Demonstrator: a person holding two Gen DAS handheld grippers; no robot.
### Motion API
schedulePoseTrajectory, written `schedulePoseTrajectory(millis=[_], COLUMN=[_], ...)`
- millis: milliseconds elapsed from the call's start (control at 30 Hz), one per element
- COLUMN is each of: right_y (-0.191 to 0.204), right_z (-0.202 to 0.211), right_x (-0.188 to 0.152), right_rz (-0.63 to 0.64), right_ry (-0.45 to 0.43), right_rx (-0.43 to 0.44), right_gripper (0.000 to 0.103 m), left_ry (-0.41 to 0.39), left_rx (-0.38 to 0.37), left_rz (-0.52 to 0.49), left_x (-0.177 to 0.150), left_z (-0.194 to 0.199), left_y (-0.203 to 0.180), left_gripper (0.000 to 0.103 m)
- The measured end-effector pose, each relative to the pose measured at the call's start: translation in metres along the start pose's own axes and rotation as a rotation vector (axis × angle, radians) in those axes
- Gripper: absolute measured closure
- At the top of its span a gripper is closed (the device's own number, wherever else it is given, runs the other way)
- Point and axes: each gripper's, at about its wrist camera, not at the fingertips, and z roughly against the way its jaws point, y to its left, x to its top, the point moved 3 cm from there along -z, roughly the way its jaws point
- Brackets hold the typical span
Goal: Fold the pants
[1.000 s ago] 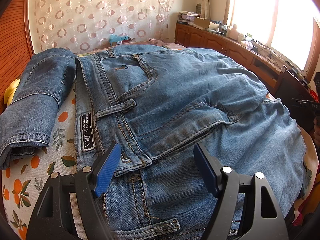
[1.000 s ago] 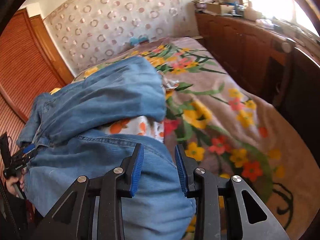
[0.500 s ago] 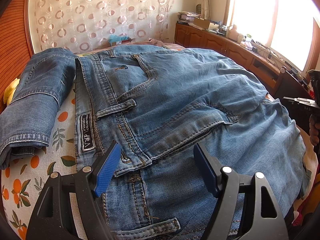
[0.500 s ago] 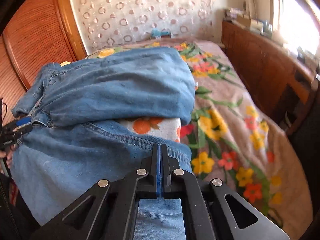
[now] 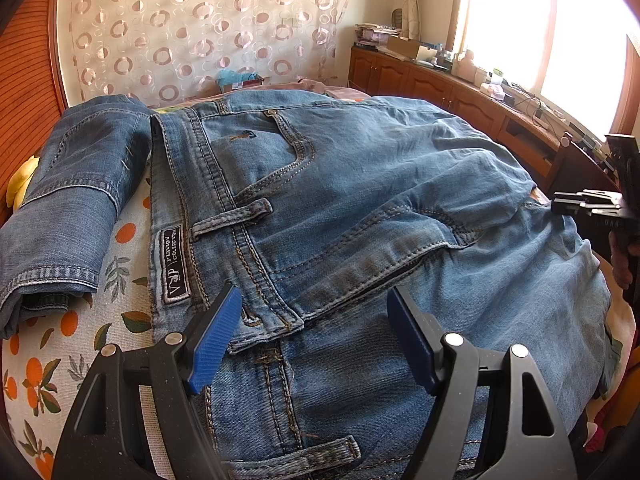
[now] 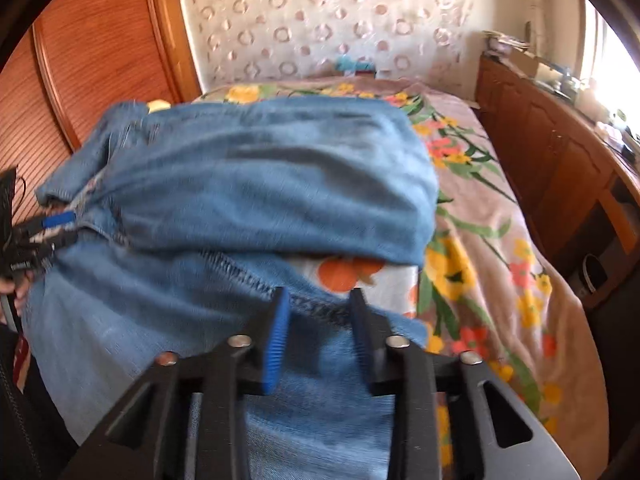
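Blue jeans [image 5: 360,184] lie spread over the bed, waistband and label to the left. My left gripper [image 5: 316,320] hovers open over the waistband near a belt loop, nothing between its blue pads. In the right wrist view the jeans [image 6: 260,172] lie in two layers with orange-print sheet showing between them. My right gripper [image 6: 318,312] is over the near layer's stitched edge. Its jaws are opening, the denim edge lies between them, and the pads do not press on it. The right gripper [image 5: 592,208] also shows at the right edge of the left wrist view, held by a hand.
A second folded denim garment [image 5: 72,200] lies at the left on the orange-print sheet [image 5: 52,356]. A floral blanket [image 6: 480,240] covers the bed's right side. Wooden cabinets [image 6: 552,152] run along the right under the window. A slatted wooden door [image 6: 80,60] stands at left.
The right gripper shut, then opened again, while shifting sideways and rolling over the jeans' edge. It came further into the left wrist view at the right edge. The left gripper stayed still and open.
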Motion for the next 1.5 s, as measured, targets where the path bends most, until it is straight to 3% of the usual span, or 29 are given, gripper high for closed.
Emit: schedulePoseTrajectory(millis=[100, 267, 300, 400, 467, 667, 767, 833, 967, 1200, 1367, 1500], right_y=[0.005, 0.009, 0.01, 0.013, 0.016, 0.017, 0.024, 0.028, 0.025, 0.016, 0.015, 0.01], right_z=[0.001, -0.007, -0.008, -0.005, -0.001, 0.031, 0.019, 0.001, 0.001, 0.059, 0.083, 0.096], right_x=[0.001, 0.005, 0.005, 0.006, 0.008, 0.031, 0.032, 0.024, 0.008, -0.031, -0.072, -0.096], right_rz=[0.046, 0.117, 0.125, 0.133, 0.14, 0.064, 0.062, 0.069, 0.003, -0.056, -0.088, -0.11], right_ry=[0.035, 0.046, 0.046, 0.039, 0.021, -0.154, -0.156, -0.104, -0.075, -0.135, -0.121, -0.154], right_rx=[-0.01, -0.085, -0.091, -0.09, -0.09, -0.102, -0.15, -0.178, -0.129, -0.084, -0.085, -0.148], right_gripper=[0.052, 0.052, 0.055, 0.09, 0.097, 0.099, 0.099, 0.099, 0.086, 0.057, 0.054, 0.054], left_ry=[0.0, 0.001, 0.001, 0.0, -0.001, 0.0, 0.0, -0.001, -0.001, -0.046, -0.133, -0.186], left_rx=[0.001, 0.001, 0.001, -0.001, -0.001, -0.005, -0.006, -0.007, -0.006, 0.002, 0.021, 0.025], left_rz=[-0.001, -0.001, -0.002, 0.0, 0.0, -0.004, -0.004, -0.003, -0.003, 0.02, 0.012, 0.006], left_x=[0.0, 0.0, 0.0, 0.0, 0.0, 0.0, 0.0, 0.0, 0.0, 0.0, -0.006, -0.027], left_z=[0.0, 0.0, 0.0, 0.0, 0.0, 0.0, 0.0, 0.0, 0.0, 0.016, 0.067, 0.103], left_y=[0.0, 0.0, 0.0, 0.0, 0.0, -0.001, -0.001, -0.001, 0.0, 0.006, 0.016, 0.021], left_gripper=[0.027, 0.027, 0.027, 0.027, 0.027, 0.027, 0.027, 0.027, 0.027, 0.027, 0.027, 0.027])
